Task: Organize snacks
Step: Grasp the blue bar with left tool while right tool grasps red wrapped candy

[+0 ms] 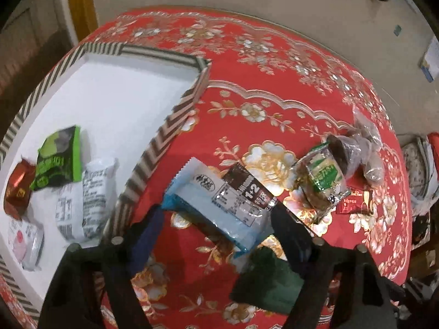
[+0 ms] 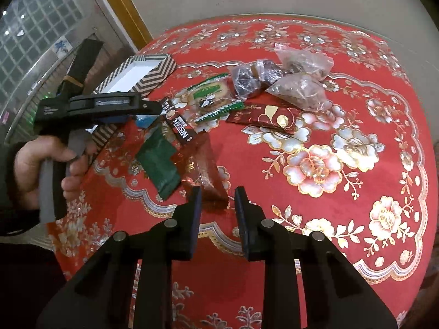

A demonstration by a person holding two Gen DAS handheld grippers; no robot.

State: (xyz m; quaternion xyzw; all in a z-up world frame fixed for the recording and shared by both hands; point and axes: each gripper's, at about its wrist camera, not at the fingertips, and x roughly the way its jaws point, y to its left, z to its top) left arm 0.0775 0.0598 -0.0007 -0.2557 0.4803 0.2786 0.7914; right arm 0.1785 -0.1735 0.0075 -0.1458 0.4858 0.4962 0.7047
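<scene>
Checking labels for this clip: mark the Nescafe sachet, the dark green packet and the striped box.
Nescafe sachet (image 2: 183, 133): right wrist view, on its printed brand name.
Dark green packet (image 2: 161, 161): right wrist view, middle of its face.
Striped box (image 1: 153, 148): left wrist view, right-hand chevron wall.

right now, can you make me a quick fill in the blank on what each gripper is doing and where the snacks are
1. The left gripper holds a light ____ snack packet between its fingers.
2. The striped tray has a ____ floor.
3. The right gripper holds ____ and hovers over a dark red packet.
4. The tablecloth is mainly ____ with flowers.

Missing words: blue; white; nothing; red
</scene>
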